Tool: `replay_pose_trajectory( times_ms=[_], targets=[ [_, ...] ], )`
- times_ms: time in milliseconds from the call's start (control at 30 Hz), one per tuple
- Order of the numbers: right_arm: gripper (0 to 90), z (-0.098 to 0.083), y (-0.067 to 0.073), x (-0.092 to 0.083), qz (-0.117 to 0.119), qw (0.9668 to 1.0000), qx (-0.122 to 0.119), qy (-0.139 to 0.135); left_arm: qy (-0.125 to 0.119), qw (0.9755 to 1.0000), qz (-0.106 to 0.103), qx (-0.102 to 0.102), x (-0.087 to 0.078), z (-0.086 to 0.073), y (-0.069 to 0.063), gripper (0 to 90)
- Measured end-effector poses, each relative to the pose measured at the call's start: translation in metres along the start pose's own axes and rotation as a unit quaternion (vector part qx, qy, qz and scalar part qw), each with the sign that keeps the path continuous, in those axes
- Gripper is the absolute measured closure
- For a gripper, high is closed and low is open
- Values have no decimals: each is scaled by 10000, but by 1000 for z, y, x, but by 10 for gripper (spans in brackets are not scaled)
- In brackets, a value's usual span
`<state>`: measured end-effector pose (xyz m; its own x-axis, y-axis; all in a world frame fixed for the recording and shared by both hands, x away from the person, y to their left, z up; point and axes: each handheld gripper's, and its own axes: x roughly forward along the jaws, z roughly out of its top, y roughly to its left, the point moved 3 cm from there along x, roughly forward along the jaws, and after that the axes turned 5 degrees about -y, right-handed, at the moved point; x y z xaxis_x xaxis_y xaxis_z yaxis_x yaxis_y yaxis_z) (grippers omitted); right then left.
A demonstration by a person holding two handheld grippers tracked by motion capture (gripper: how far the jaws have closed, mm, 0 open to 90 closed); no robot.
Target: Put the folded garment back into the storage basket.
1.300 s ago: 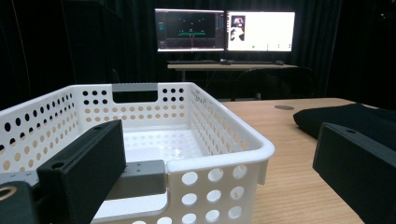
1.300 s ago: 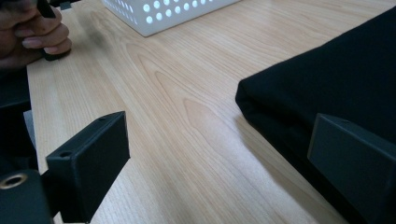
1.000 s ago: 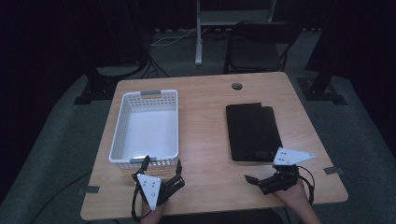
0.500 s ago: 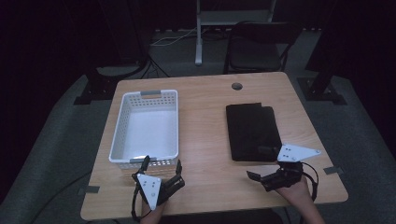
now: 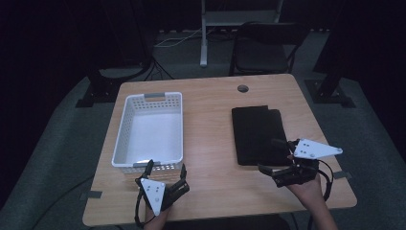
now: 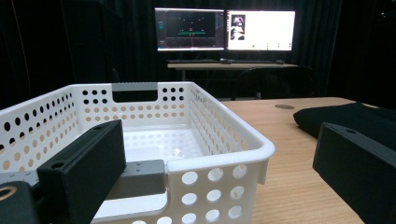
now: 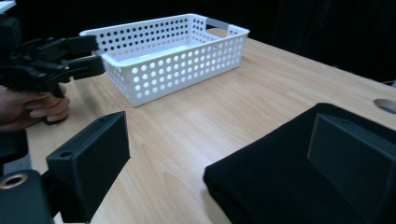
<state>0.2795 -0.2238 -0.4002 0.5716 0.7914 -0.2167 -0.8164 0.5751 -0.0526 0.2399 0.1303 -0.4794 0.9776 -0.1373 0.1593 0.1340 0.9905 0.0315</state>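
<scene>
- The step in hand looked like the approach to a first grasp: the right gripper (image 5: 276, 155) had its jaws wide, holding nothing, at the near corner of the folded black cloth (image 5: 257, 134).
- That cloth lay flat on the right half of the table (image 5: 210, 143), well apart from the white basket (image 5: 168, 98) on the left, which was empty.
- The left gripper (image 5: 165, 170) sat just short of the basket's near rim, jaws also wide and empty.
- The next move, as I judged it, called for one jaw to slip under the cloth's edge before closing.
- The right gripper view showed the cloth's (image 7: 289, 186) thick folded edge; the high view showed it only as a flat dark slab.
- The left gripper view showed lit monitors (image 6: 224, 30) beyond the table.
</scene>
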Motion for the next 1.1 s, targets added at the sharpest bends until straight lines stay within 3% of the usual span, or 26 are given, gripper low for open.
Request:
replay_pose_trajectory(
  times_ms=[367,633,900,1100],
  targets=[
    [53,14,-20,-5,-407,9990,139,-83,-8,10000,3,-14,0,0,0,37],
    [54,24,-45,-6,-797,9962,337,-107,-10,10000,1,-5,0,0,0,37],
    [53,26,-63,0,-1030,9939,404,35,1,10000,3,-2,0,0,0,37],
    [54,20,-80,8,-1156,9913,592,203,1,10000,3,-1,0,0,0,37]
  ],
)
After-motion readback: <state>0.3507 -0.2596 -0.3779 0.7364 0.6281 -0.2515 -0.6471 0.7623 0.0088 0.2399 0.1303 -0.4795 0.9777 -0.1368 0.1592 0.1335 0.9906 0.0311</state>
